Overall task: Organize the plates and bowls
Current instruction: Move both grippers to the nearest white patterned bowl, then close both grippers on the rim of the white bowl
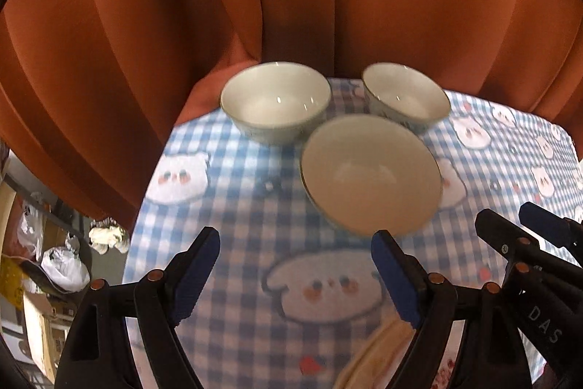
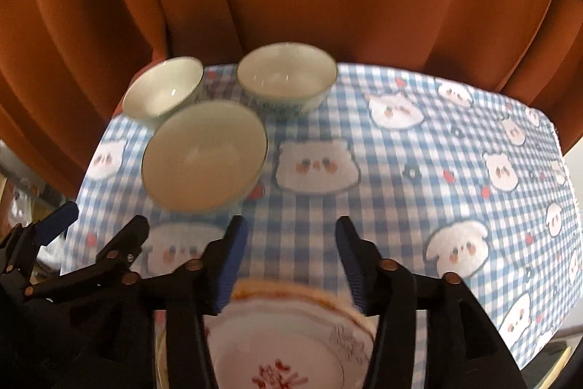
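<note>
Plates (image 2: 284, 334), stacked at the table's near edge, are cut off by the frame and partly hidden behind the right gripper (image 2: 289, 243), whose parted jaws hold nothing. 3 empty bowls (image 1: 370, 170) cluster at the far side of the checked tablecloth (image 2: 400, 206), before an orange curtain (image 1: 145, 42); the left gripper (image 1: 295, 265) hangs wide, empty.

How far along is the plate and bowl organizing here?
Plates appear stacked under the right gripper, whose jaws stand apart, holding nothing. The left gripper is open and empty too. Left: three bowls sit separately, unstacked, on the checkered tablecloth.
</note>
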Demonstrator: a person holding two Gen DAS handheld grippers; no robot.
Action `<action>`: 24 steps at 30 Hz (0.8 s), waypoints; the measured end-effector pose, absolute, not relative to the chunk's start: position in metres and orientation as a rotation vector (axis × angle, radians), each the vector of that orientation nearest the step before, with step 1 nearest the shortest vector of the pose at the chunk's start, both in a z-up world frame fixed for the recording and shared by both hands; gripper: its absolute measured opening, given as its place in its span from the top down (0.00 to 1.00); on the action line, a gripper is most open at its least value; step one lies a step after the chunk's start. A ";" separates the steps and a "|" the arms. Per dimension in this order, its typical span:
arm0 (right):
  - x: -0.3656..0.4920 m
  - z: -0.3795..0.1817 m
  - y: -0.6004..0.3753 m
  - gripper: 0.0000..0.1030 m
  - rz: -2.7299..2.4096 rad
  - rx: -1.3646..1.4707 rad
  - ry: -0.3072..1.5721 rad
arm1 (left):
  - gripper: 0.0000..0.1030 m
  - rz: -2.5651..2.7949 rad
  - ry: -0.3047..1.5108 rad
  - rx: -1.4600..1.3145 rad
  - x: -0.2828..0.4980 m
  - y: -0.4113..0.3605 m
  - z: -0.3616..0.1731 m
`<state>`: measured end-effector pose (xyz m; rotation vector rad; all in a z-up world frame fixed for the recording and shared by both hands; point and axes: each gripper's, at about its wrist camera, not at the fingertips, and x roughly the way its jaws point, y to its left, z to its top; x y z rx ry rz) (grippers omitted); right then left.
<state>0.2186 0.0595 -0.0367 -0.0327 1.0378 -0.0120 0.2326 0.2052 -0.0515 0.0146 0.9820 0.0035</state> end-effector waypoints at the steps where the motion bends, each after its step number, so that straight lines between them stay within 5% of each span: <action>1: 0.223 -0.036 0.060 0.44 -0.014 -0.030 1.033 | 0.15 0.005 0.977 0.017 0.237 0.206 -0.051; 10: 0.272 -0.049 0.068 0.43 -0.029 0.003 1.031 | 0.14 0.000 0.974 0.033 0.283 0.212 -0.066; 17: 0.293 -0.070 0.064 0.44 -0.010 0.049 1.055 | 0.25 -0.035 1.010 0.050 0.300 0.206 -0.088; 24: 0.306 -0.083 0.065 0.75 0.000 0.101 1.072 | 0.64 -0.070 1.028 0.028 0.310 0.199 -0.097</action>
